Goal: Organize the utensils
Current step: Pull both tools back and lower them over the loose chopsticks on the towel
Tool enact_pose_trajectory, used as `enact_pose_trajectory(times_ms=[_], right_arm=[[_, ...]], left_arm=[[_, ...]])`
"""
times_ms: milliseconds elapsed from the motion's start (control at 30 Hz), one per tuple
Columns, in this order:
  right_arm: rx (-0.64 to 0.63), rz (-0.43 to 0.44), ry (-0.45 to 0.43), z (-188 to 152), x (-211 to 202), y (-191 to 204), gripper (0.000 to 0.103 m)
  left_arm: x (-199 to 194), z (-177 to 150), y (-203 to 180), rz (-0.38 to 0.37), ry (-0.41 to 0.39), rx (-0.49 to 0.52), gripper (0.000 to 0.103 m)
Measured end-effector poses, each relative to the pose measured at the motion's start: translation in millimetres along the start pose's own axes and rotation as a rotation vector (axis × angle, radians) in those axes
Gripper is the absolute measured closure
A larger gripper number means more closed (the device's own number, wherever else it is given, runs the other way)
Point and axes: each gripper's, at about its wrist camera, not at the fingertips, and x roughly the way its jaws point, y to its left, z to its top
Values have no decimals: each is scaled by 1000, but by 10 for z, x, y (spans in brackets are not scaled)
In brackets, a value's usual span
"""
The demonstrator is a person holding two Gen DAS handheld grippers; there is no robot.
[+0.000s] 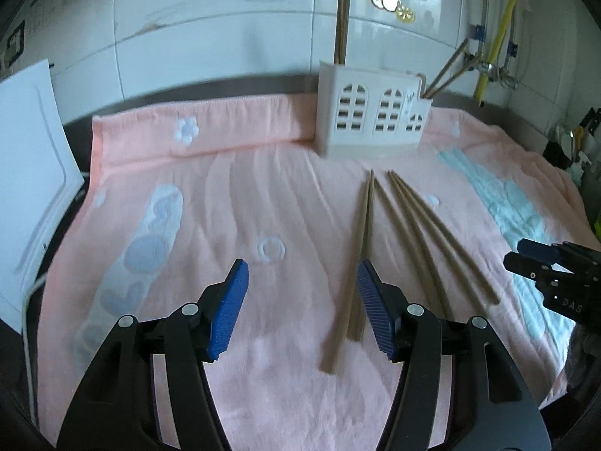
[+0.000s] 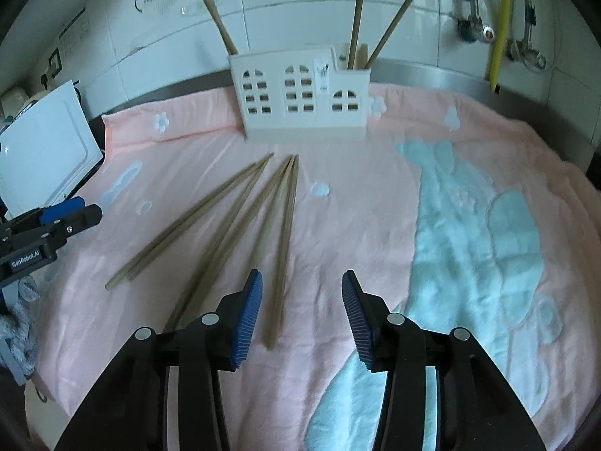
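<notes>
1. Looking down both wrist views, I see the loose chopsticks (image 2: 225,225) fanned out on the pink towel (image 1: 225,188), mid-frame, their tips converging toward the white holder (image 2: 300,94) at upper centre.
2. That holder already has a few chopsticks standing in it: some in the tall left end, others leaning in the low right compartment.
3. My left tongs (image 1: 302,310) stand open with nothing gripped. In the left wrist view, the nearest pair of chopsticks (image 1: 357,263) runs just inside the right-hand pad (image 1: 372,312); whether that pad touches them I cannot tell.
4. My right tongs (image 2: 300,319) are also apart and empty. One chopstick (image 2: 283,255) lies between the pads, close to the left one.
5. Risks I judge from here:
   - The sticks lie in tight pairs, so closing could catch two at once, or pinch one and flick its neighbour away.
   - Soft, wrinkled towel may let a thin stick sink, and the pads could grab fabric and drag the towel.
   - Both tongs work the same small fan; the other tool shows at each frame's edge, so they could collide.
   - A stick gripped off-centre may tilt and miss the holder's narrow opening, or nudge the light holder over.
</notes>
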Motion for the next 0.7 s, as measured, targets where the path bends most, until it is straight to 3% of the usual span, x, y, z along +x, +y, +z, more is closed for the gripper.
enact_pose_trajectory(times_ms=[233,700], right_arm=[[-7,23,49,-94,196,107,72],[2,27,77,-106,336,110,86]], left_arm=[[53,-161,-55,-17,34,32,44],[320,-158,-242,-77,93,99,76]])
